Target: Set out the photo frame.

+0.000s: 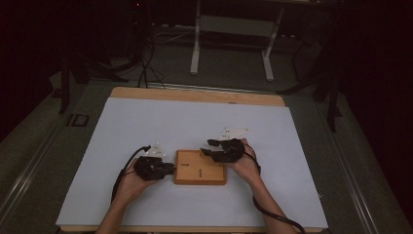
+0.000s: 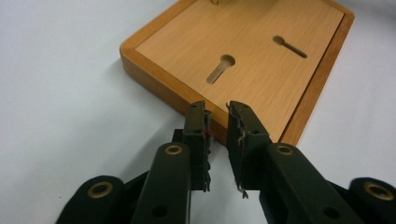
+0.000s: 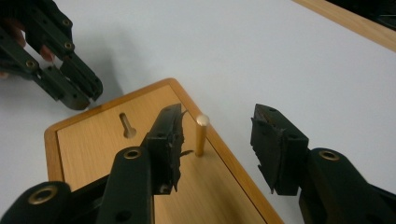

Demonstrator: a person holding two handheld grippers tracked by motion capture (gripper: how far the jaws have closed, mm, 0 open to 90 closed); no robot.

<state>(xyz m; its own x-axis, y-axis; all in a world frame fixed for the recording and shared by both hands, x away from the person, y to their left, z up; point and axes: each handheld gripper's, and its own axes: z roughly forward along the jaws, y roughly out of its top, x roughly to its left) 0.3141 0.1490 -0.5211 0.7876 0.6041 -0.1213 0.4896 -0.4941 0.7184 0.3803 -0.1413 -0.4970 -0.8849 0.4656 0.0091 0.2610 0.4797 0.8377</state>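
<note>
A short brass peg (image 3: 201, 135) looks freshly stood upright in the flat wooden board (image 1: 200, 167) mid-counter; the right claw (image 3: 219, 144) is spread around it, the left claw (image 2: 218, 140) slightly parted, empty. Clearing away is probably called for next.

Left gripper (image 2: 217, 140), slightly parted, empty, at wooden board (image 2: 243, 51) corner

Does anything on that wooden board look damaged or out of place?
The wooden board looks sound, and its brass peg stands upright near the rim. The odd part is the left gripper: the pads lining its jaws look frayed and ragged at the edges.
</note>
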